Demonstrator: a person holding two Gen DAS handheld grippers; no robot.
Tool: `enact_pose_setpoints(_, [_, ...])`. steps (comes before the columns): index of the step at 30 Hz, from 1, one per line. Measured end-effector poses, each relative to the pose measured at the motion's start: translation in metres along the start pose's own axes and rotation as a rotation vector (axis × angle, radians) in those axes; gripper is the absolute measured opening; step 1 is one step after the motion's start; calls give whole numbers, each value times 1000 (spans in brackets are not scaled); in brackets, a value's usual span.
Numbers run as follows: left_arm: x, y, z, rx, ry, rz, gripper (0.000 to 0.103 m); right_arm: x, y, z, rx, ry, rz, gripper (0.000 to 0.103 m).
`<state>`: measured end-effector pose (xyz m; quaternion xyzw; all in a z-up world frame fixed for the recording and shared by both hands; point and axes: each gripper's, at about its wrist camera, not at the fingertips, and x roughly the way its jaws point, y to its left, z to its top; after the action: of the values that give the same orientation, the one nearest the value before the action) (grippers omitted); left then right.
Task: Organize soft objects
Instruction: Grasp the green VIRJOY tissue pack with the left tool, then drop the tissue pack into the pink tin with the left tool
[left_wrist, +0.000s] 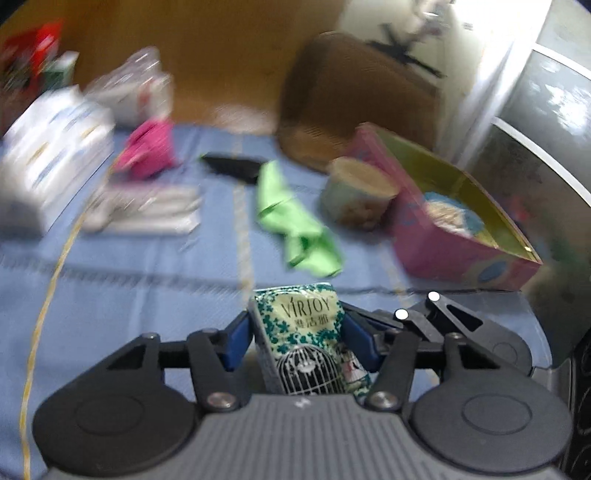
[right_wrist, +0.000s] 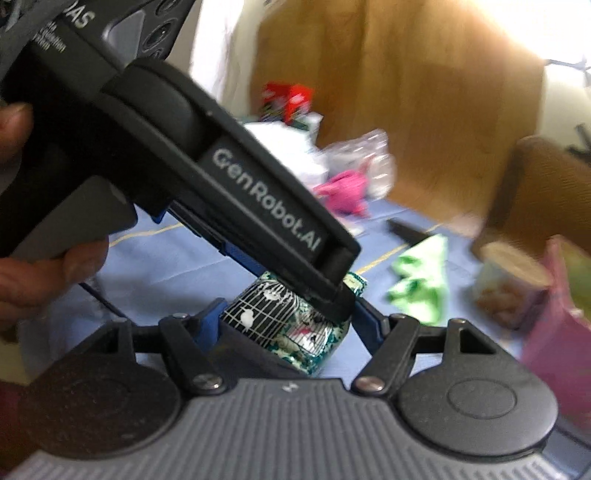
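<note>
A table covered by a blue cloth (left_wrist: 129, 266) is shown, strewn with goods not yet sorted. At the far right a pink open box (left_wrist: 443, 243) stands, with something pale already lying inside; its identity cannot be told. Stacked white packs (left_wrist: 55, 155) occupy the left edge. A green cloth (left_wrist: 295, 221) lies crumpled at mid-table, near a round tub (left_wrist: 358, 192), and a magenta cloth (left_wrist: 147, 147) is seen further back; both are untouched, so most of the sorting is judged to remain.

The tissue pack (left_wrist: 299, 332) is held just above the table between both tools. The left gripper (left_wrist: 295, 332) is pressed onto its sides by the blue pads, clamped. The right gripper (right_wrist: 288, 317) stands wide, the pack lying between its fingers; contact on that side cannot be told. A hand (right_wrist: 33, 236) is seen on the left tool's handle.
</note>
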<state>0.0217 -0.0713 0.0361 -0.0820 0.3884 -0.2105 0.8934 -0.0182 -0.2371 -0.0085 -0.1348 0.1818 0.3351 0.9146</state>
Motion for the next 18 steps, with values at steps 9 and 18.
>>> enact_pose_setpoints(9, [55, -125, 71, 293, -90, -174, 55, -51, -93, -2, 67, -103, -396, 74])
enact_pose_setpoints(18, [125, -201, 84, 368, -78, -206, 55, -56, -180, -25, 145, -28, -687, 70])
